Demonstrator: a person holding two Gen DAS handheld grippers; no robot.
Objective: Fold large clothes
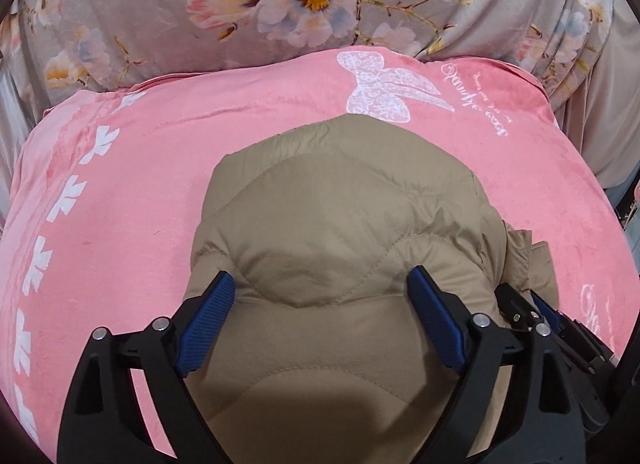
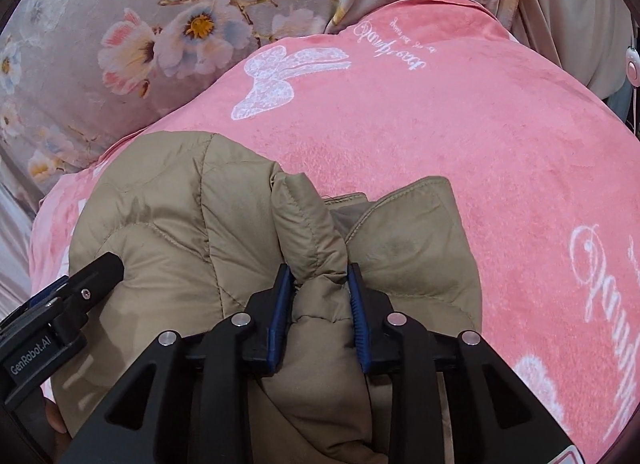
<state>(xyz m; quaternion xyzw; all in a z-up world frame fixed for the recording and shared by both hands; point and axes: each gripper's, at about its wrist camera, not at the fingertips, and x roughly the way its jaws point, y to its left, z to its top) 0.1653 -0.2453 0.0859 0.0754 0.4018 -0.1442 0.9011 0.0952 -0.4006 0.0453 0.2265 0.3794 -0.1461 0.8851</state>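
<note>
A tan quilted jacket (image 1: 340,215) lies bunched on a pink blanket (image 1: 120,223). My left gripper (image 1: 320,278) stands wide open over its padded top, one blue pad on each side of a bulging panel. To its right, the black tip of my right gripper (image 1: 532,312) shows at the jacket's edge. In the right wrist view the jacket (image 2: 180,215) fills the lower left, and my right gripper (image 2: 320,270) is shut on a puffy fold of it, the pads squeezing the fabric. One finger (image 2: 96,272) of the left gripper rests on the jacket at the left.
The pink blanket (image 2: 480,143) carries white butterfly and script prints. Grey floral bedding (image 1: 160,23) rises behind it. Beige draped cloth (image 1: 600,123) hangs at the far right, and a small pink-and-white device on a cord (image 2: 632,67) sits at the right edge.
</note>
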